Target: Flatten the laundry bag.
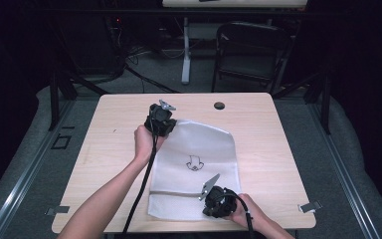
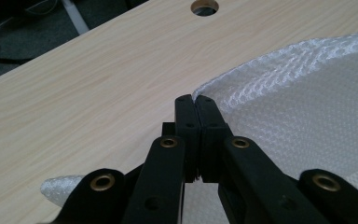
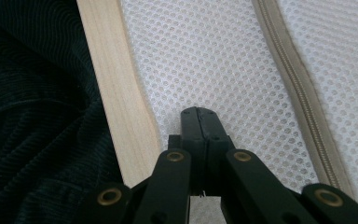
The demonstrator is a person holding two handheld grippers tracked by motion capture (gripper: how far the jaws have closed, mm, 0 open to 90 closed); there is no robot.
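Wooden table (image 1: 258, 129); mesh bag's (image 1: 199, 149) zipper (image 3: 303, 107) clear in right gripper view.

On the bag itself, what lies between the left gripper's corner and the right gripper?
In the high view, between the left gripper and right gripper, the white mesh bag carries a small dark printed motif and a zipper band.

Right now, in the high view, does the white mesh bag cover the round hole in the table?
No, the round hole lies bare on the table, apart from the white mesh bag.
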